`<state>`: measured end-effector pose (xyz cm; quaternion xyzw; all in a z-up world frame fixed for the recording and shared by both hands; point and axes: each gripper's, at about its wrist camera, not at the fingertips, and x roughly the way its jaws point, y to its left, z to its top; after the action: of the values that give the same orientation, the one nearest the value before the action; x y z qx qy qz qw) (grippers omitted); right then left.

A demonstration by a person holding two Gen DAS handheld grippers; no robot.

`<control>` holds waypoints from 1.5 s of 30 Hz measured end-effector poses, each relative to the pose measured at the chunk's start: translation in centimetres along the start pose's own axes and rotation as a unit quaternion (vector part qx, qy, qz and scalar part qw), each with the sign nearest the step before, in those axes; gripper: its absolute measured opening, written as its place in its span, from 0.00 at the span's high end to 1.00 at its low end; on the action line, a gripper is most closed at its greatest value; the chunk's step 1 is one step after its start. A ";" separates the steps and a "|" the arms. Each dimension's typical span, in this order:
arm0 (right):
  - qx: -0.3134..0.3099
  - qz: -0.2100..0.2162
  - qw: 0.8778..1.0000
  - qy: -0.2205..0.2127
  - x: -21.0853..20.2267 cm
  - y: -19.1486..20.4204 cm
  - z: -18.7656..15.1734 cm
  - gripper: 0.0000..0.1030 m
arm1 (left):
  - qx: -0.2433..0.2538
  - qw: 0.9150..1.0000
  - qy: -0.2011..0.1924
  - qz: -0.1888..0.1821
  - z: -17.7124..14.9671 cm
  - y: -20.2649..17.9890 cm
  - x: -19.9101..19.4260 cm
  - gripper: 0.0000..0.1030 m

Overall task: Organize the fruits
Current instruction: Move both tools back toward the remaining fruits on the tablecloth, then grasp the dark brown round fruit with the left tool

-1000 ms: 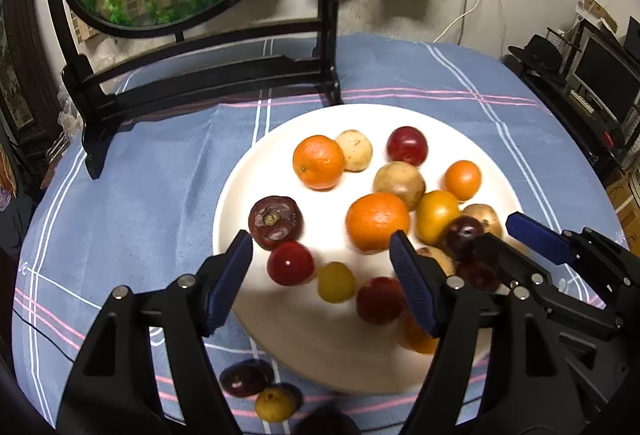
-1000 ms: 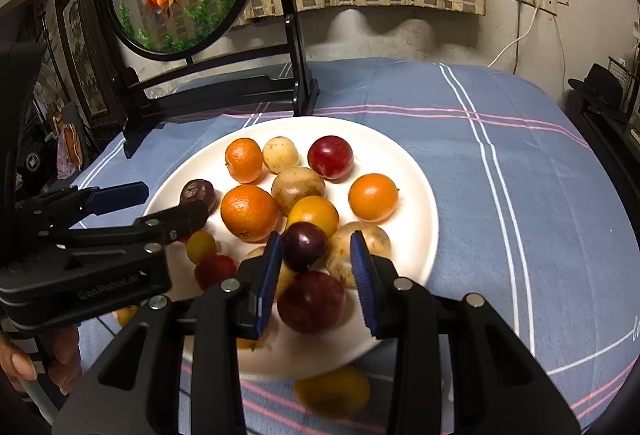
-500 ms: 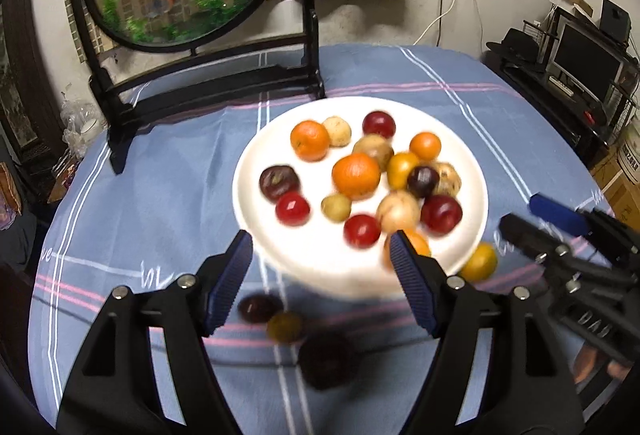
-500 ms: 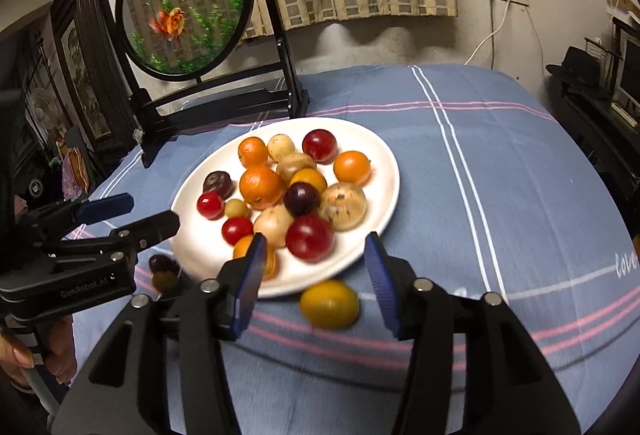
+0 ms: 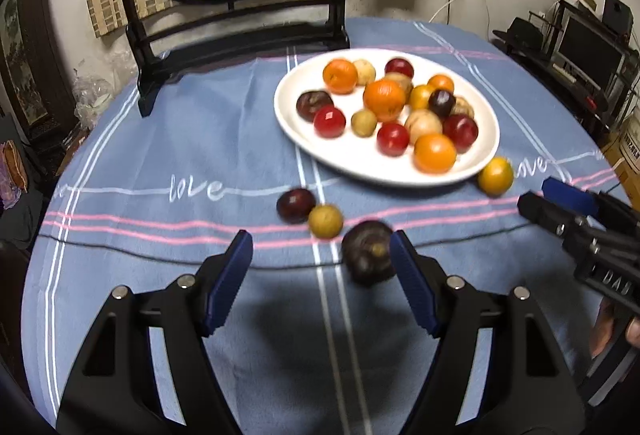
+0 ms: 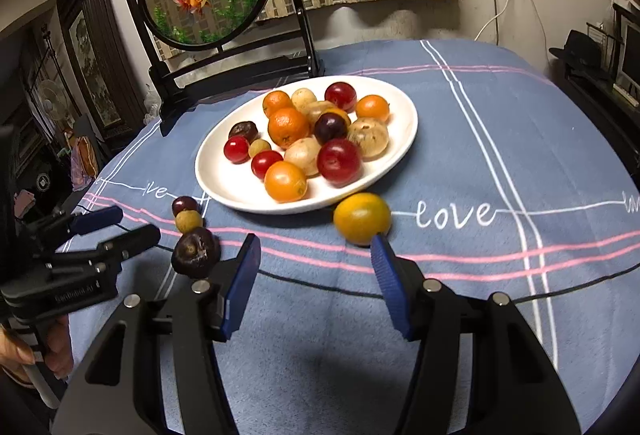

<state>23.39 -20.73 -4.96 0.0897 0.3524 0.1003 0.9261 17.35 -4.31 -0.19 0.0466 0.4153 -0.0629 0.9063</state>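
Note:
A white plate holds several oranges, red plums, dark plums and pale brown fruits. On the cloth lie a dark wrinkled fruit, a small yellow-green fruit, a dark plum and a yellow-orange fruit. My left gripper is open and empty, just short of the wrinkled fruit. My right gripper is open and empty, just short of the yellow-orange fruit.
A round goldfish screen on a black stand stands at the back of the blue-clothed round table. A desk with a monitor stands at the right. The table's edge curves close on both sides.
Both grippers have pulled back from over the plate toward the table's near edge. The right gripper's jaws have widened. The loose fruits on the cloth now show ahead of the fingers.

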 end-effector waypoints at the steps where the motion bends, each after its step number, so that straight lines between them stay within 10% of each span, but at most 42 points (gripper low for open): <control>1: 0.002 0.007 1.000 0.000 0.1 -0.2 -0.1 0.44 | -0.002 1.000 0.003 -0.001 -0.4 0.1 0.2 0.30; 25: 0.008 0.043 0.999 0.020 0.9 -0.7 -0.6 0.44 | -0.045 0.997 0.057 -0.006 -1.2 -2.7 5.1 0.31; 35: 0.007 0.041 0.999 0.022 1.1 -0.7 -0.7 0.44 | -0.041 0.998 0.051 0.002 -0.8 -2.4 5.3 0.56; 45: 0.005 0.037 0.999 0.024 1.3 -0.7 -0.7 0.44 | -0.033 0.998 0.052 -0.019 -2.5 -1.7 3.7 0.56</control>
<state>23.96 -20.99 -6.45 0.1048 0.3710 0.1350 0.9128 17.58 -5.92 -4.68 0.0116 0.4643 -0.0641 0.8833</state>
